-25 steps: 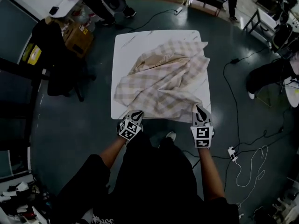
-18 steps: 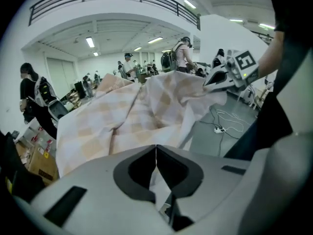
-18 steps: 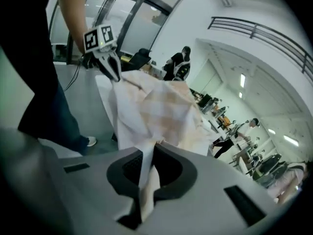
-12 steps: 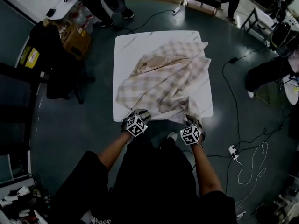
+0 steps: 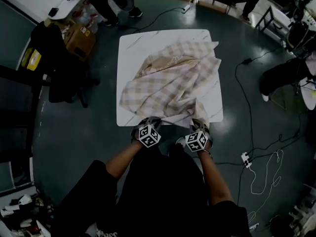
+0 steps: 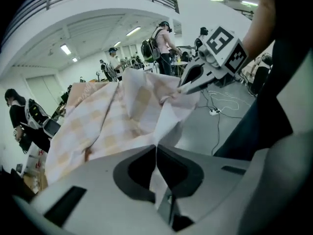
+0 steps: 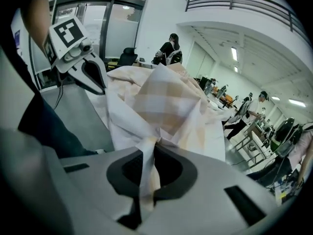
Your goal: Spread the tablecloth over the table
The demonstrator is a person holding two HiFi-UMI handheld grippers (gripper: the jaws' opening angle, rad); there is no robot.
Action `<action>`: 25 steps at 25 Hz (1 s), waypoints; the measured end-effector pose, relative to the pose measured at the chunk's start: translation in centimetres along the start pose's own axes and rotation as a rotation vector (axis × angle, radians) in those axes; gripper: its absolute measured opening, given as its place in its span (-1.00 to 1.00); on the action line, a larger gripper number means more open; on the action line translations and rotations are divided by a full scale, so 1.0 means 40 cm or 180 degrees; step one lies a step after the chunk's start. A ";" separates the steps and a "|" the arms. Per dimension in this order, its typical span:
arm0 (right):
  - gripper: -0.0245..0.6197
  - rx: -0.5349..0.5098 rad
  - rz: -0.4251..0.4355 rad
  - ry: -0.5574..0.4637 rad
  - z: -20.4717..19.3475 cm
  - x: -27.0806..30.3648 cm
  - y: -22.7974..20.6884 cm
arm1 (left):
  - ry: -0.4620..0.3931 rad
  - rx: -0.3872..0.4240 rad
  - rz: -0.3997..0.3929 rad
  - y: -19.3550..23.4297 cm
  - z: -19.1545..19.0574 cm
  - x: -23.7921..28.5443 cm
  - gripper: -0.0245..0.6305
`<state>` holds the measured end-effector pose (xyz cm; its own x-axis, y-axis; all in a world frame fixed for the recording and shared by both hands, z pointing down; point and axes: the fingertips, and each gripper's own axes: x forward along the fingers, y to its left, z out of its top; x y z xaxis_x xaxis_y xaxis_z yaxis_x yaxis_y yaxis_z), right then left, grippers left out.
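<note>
A beige-and-white checked tablecloth lies crumpled on the white square table, bunched toward the right half. My left gripper is shut on the cloth's near hem just past the table's front edge. My right gripper is shut on the hem a little to its right. In the left gripper view a thin fold of tablecloth runs between the closed jaws of the left gripper, with the right gripper beyond. In the right gripper view a twisted bunch of tablecloth is pinched in the right gripper; the left gripper shows at upper left.
A dark chair and a cardboard box stand left of the table. Cables and a power strip lie on the floor at the right. A person's leg is at the far right, with other people and desks at the back.
Both grippers have drawn closer together along the table's near edge, the right one shifting left and dropping. The cloth's near hem has bunched up between them.
</note>
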<state>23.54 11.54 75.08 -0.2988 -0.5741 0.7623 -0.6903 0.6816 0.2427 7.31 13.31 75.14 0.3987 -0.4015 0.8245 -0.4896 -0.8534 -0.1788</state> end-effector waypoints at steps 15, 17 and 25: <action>-0.14 0.2544 -0.0063 -0.0586 -0.207 -0.176 -0.161 | -0.0836 -0.1449 0.0657 0.258 0.078 -0.209 -0.87; -0.08 0.2832 -0.0055 -0.0476 -0.271 -0.168 -0.114 | -0.0879 -0.1494 0.0701 0.275 0.087 -0.220 -0.87; 0.00 0.2919 -0.0144 -0.0402 -0.297 -0.119 -0.039 | -0.0929 -0.1360 0.0760 0.285 0.106 -0.303 -0.87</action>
<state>33.87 18.59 78.20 -0.2913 -0.6733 0.6795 -0.9383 0.0627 -0.3401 0.19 7.05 60.85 0.4065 -0.6937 0.5946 -0.8384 -0.5418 -0.0590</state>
